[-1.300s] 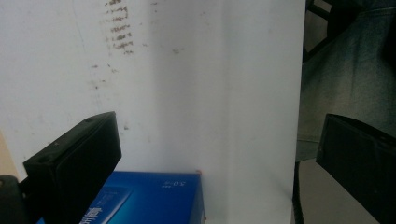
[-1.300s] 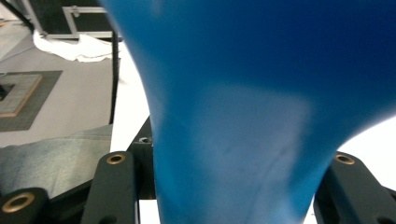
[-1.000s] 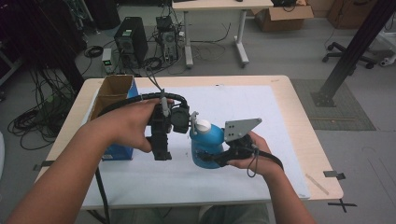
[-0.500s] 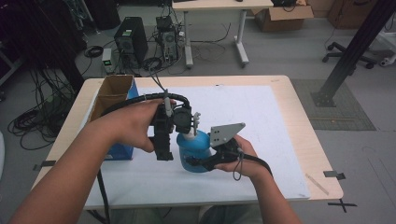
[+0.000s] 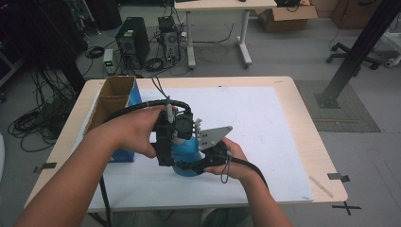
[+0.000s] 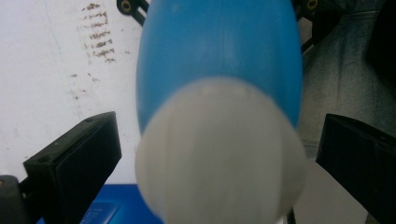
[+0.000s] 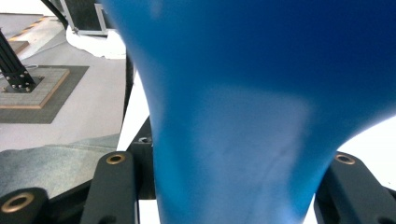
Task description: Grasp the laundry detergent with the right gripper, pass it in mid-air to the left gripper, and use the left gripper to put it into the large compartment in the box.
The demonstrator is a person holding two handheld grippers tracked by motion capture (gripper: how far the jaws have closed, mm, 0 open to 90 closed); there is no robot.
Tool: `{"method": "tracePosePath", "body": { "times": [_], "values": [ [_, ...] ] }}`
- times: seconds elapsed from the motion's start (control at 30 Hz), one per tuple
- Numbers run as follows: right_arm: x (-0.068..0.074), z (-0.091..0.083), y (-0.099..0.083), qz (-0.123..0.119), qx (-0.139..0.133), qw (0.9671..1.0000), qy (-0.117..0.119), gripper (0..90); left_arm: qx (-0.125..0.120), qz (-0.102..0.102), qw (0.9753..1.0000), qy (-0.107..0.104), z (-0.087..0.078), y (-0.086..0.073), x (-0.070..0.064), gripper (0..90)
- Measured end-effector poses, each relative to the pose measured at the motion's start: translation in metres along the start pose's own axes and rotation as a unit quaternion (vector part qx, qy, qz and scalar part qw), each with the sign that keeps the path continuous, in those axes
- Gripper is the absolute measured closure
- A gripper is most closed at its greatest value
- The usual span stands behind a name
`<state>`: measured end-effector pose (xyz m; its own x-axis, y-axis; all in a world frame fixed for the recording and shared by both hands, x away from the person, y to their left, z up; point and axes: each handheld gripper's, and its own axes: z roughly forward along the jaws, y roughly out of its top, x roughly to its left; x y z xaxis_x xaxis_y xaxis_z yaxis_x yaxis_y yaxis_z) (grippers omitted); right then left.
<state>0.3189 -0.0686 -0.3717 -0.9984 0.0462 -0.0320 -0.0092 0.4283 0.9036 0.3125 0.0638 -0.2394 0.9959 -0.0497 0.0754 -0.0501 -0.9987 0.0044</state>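
A blue bottle [image 5: 186,153] with a white cap [image 6: 219,154]; black gripper jaws; white sheet [image 5: 265,127] on the light wood worktop [image 5: 302,104]; brown-and-blue box [image 5: 116,101] at left.

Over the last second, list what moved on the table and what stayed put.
The right gripper carried the blue bottle leftward, bringing its white cap between the left gripper's open jaws. The right gripper stays clamped on the bottle. The cardboard box has not moved.

Both grippers are black: the left gripper [image 5: 176,137] trails a ribbed black cable, the right gripper [image 5: 201,163] carries a grey three-cornered plate, its jaws studded with brass-ringed screws, forearms unsleeved.
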Motion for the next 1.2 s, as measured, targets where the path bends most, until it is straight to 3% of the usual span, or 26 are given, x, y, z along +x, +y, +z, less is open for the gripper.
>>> {"method": "tracePosePath", "body": {
  "times": [0.3, 0.67, 0.87, 1.03, 1.2],
  "values": [
    [0.002, 0.014, 0.004, 0.002, -0.010, 0.9999, 0.008, 45.2, 0.001, 0.001, 1.0000, 0.002, 0.004, -0.003, -0.003, 0.3],
    [0.004, 0.016, 0.006, 0.004, -0.014, 0.9999, 0.006, 45.2, 0.001, 0.004, 1.0000, 0.009, 0.006, -0.002, -0.005, 1.1],
    [0.005, 0.016, 0.006, 0.003, -0.015, 0.9999, 0.006, 45.2, 0.002, 0.010, 0.9998, 0.017, 0.004, -0.001, -0.007, 7.7],
    [0.005, 0.015, 0.006, 0.000, -0.015, 0.9999, 0.004, 45.2, 0.001, 0.012, 0.9999, 0.011, 0.002, -0.001, -0.006, 16.9],
    [0.006, 0.015, 0.007, 0.001, -0.015, 0.9999, 0.004, 45.2, 0.004, 0.009, 0.9998, 0.018, 0.003, -0.001, -0.006, 16.9]
  ]
}}
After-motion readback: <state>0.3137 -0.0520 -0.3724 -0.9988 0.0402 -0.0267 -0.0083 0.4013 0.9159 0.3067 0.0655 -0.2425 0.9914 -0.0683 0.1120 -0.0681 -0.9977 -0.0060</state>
